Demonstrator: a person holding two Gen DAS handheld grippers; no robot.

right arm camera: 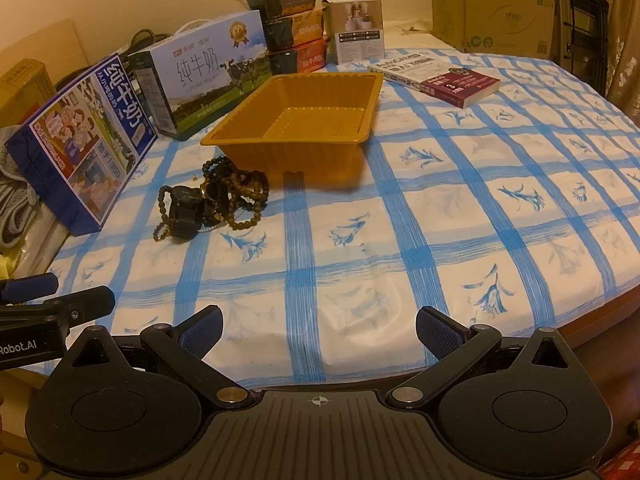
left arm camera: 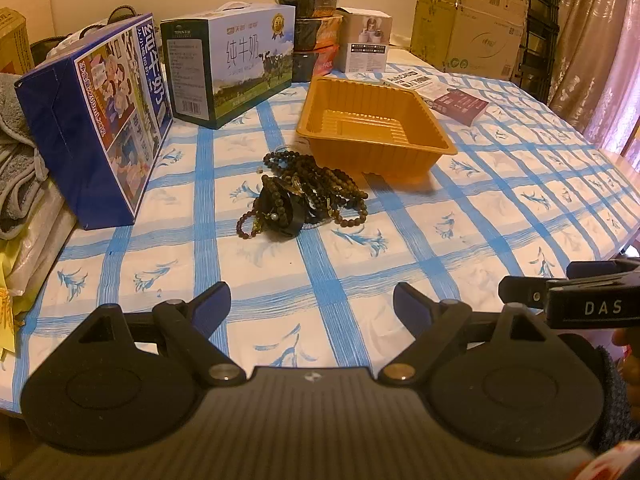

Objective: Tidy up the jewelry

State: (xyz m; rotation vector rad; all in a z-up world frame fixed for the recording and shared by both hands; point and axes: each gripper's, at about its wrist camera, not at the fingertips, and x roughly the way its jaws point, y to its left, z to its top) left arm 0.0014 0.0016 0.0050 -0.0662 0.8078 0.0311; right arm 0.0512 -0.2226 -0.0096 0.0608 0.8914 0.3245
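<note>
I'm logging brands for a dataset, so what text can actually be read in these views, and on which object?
"纯牛奶" and "PURE MILK": white milk carton.
"纯牛奶": blue milk carton, sideways.
"DAS": right gripper, seen from the left wrist.
"Robot.AI": left gripper, seen from the right wrist.
"3": book cover; its title is too blurred.
Stacked bowls, small white box, cardboard boxes: print too small to read.

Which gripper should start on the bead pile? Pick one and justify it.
Left, probably. The bead pile lies nearly straight ahead of the open left gripper, beside the empty gold tray. For the right gripper, also open, the pile sits off to its left.
</note>
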